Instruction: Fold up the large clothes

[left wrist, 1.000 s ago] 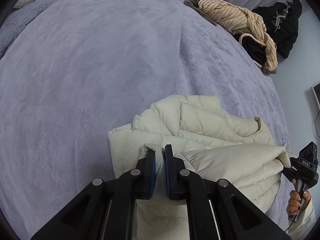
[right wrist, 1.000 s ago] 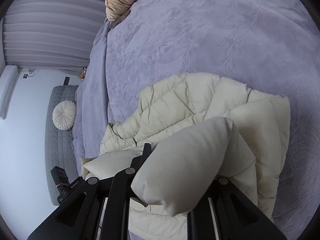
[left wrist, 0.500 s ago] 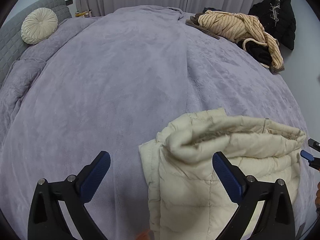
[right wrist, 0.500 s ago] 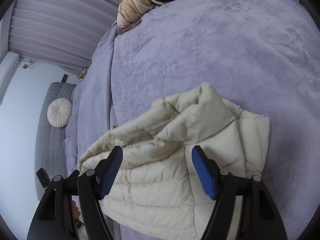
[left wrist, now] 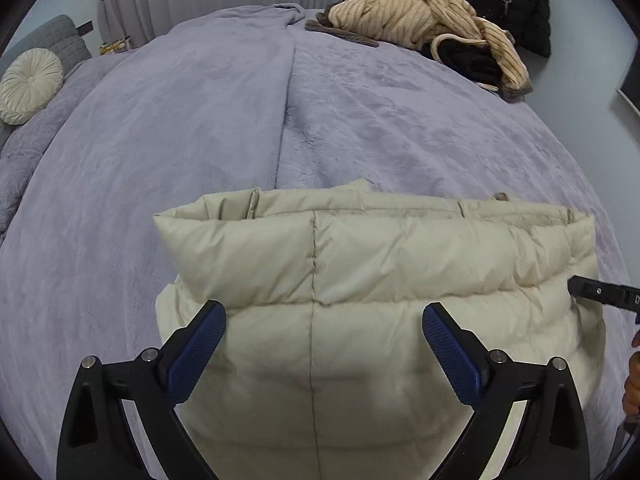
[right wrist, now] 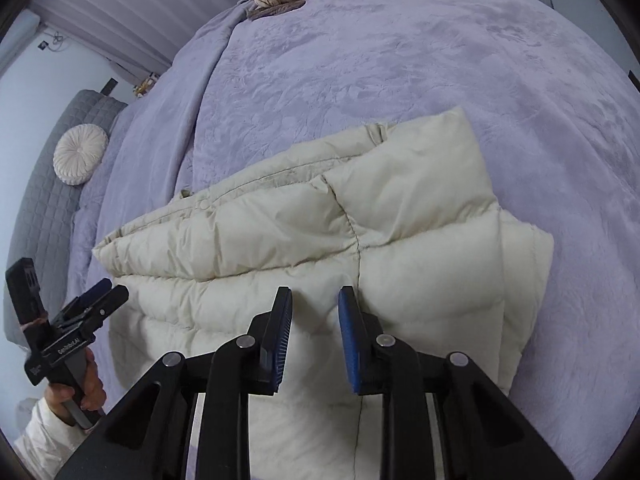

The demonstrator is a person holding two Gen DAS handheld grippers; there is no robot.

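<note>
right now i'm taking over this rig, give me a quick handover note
Left hand-held gripper: jaws wide open, holding nothing, above the cream puffer jacket.
Right hand-held gripper: jaws closing, nothing between the pads.
The jacket lies folded into a compact bundle on the purple bed cover, released.
Left: the pile of striped and dark clothes at the far edge is unfolded.

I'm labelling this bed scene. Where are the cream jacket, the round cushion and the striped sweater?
cream jacket (left wrist: 360, 264), left wrist view, folded top panel.
round cushion (left wrist: 30, 85), left wrist view, its middle.
striped sweater (left wrist: 404, 16), left wrist view, bunched body.
</note>
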